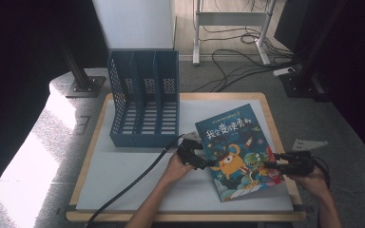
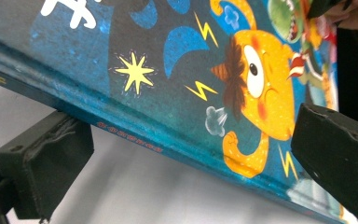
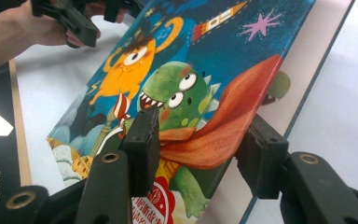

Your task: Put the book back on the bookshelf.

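One picture book, one blue file rack with three slots, two grippers. The book lies on the white table, between the grippers and in front of the person, the rack beyond the left gripper. That gripper sits at the book's spine edge; the left gripper view has its jaws released, one below the spine, the other over the cover, neither pressing. The right gripper is at the opposite edge; the right gripper view has its jaws straddling that raised edge, one on the cover, one behind, and I cannot tell whether they pinch. The rack appears in the high view.
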`<state>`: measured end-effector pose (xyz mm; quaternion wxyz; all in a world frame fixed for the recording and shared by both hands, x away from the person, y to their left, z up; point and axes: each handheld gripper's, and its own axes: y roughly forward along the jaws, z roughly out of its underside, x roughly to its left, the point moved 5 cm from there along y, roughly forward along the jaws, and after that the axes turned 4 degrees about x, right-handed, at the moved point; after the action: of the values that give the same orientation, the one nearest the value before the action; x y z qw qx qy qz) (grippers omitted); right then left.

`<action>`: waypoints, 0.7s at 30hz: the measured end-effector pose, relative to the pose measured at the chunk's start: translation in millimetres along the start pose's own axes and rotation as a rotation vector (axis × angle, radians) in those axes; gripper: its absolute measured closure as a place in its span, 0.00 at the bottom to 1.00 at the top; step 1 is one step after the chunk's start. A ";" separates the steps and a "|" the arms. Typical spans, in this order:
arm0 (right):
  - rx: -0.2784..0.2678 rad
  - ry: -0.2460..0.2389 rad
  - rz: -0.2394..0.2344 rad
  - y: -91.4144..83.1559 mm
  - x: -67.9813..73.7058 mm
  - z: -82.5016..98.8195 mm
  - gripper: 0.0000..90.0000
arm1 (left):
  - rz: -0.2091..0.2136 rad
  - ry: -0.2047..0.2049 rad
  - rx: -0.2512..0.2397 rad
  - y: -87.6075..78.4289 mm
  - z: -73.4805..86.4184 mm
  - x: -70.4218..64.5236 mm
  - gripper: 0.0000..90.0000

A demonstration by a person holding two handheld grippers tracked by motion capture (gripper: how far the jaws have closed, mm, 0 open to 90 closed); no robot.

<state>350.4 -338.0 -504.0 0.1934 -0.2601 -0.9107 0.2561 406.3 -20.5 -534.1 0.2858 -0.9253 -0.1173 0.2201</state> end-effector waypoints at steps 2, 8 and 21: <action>0.010 0.015 0.003 1.1 -1.5 2.2 0.57 | 0.005 -0.006 0.002 -1.5 -1.6 -1.4 0.00; 0.022 0.053 0.011 7.1 -5.2 7.6 0.56 | 0.027 -0.027 0.025 -3.6 -5.0 -4.8 0.00; 0.041 0.058 0.033 16.7 -4.1 9.6 0.53 | -0.054 0.021 0.090 -15.2 -9.7 -19.1 0.15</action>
<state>355.2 -331.6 -522.0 0.2207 -0.2782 -0.8949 0.2702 392.8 -19.4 -511.6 0.3342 -0.9102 -0.1293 0.2075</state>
